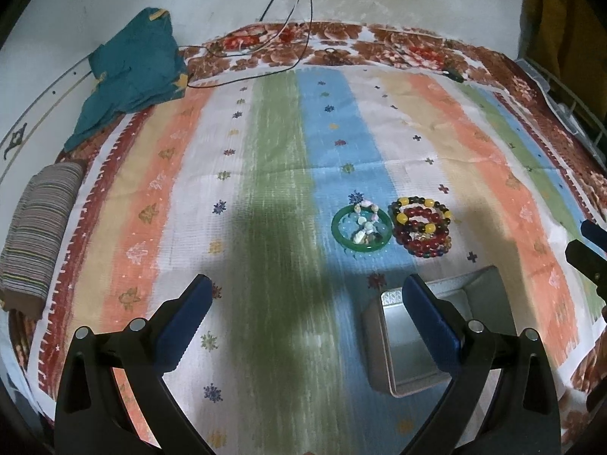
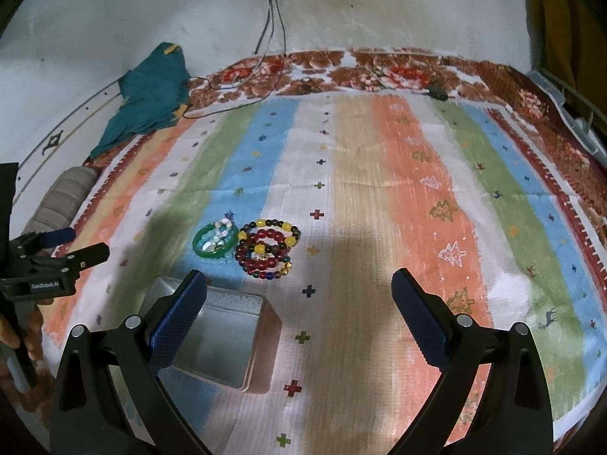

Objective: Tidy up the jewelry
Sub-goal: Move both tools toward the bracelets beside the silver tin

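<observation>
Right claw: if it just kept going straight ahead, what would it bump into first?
Probably only the striped cloth. The right claw points past the bead bracelets and metal tin, though depth is unclear.

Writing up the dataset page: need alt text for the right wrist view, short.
Right gripper, jaws open and empty, hovers over a striped cloth on a bed. An open, empty metal tin lies just ahead. Beyond it sit a green bangle ringing pale beads, and, to its right, a pile of red and yellow bead bracelets. The left gripper shows at the left edge.
</observation>
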A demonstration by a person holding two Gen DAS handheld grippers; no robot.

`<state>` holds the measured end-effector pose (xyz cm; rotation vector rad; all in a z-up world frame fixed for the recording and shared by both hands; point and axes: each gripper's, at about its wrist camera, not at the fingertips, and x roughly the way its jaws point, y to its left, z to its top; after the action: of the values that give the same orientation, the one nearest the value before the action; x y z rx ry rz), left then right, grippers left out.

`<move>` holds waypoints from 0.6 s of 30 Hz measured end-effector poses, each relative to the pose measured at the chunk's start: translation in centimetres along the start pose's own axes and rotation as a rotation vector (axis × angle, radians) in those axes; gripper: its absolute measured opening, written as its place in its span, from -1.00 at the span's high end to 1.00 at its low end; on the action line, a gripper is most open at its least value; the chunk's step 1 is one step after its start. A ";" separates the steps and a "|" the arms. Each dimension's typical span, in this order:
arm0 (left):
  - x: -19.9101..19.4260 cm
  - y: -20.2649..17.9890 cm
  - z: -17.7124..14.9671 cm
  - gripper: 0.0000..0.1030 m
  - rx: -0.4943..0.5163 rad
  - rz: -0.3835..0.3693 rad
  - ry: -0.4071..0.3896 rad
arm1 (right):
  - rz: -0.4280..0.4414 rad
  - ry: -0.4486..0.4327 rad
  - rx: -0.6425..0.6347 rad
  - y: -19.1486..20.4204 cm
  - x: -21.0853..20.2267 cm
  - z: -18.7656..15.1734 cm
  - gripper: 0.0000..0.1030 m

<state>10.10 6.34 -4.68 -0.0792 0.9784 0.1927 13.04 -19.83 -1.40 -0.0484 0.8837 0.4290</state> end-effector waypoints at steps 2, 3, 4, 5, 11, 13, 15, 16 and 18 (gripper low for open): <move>0.4 0.0 0.2 -0.89 -0.007 -0.006 0.008 | 0.003 0.013 0.006 -0.1 0.6 0.3 -0.92; 0.6 0.0 0.4 -0.89 -0.011 -0.010 0.011 | 0.005 0.018 0.009 -0.1 0.8 0.4 -0.92; 0.8 0.0 0.5 -0.89 -0.014 -0.015 0.012 | 0.009 0.024 0.012 -0.1 1.0 0.5 -0.92; 0.9 -0.1 0.7 -0.89 -0.015 -0.019 0.014 | 0.012 0.029 0.014 -0.2 1.3 0.6 -0.92; 1.8 -0.6 1.5 -0.89 -0.013 -0.043 0.016 | 0.008 0.055 0.010 0.0 2.6 1.0 -0.92; 2.2 -0.6 1.8 -0.89 -0.015 -0.052 0.019 | 0.006 0.062 0.009 0.1 2.9 1.0 -0.92; 2.6 -0.7 2.0 -0.89 -0.013 -0.062 0.024 | 0.006 0.067 0.009 0.1 3.3 1.2 -0.92; 2.8 -0.8 2.2 -0.89 -0.011 -0.068 0.028 | 0.004 0.068 0.009 0.1 3.5 1.2 -0.92; 3.3 -1.0 2.4 -0.89 -0.007 -0.070 0.032 | 0.003 0.073 0.010 0.1 3.8 1.3 -0.92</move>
<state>14.07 6.15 -6.07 -0.1229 1.0050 0.1305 16.10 -18.11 -3.42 -0.0539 0.9580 0.4273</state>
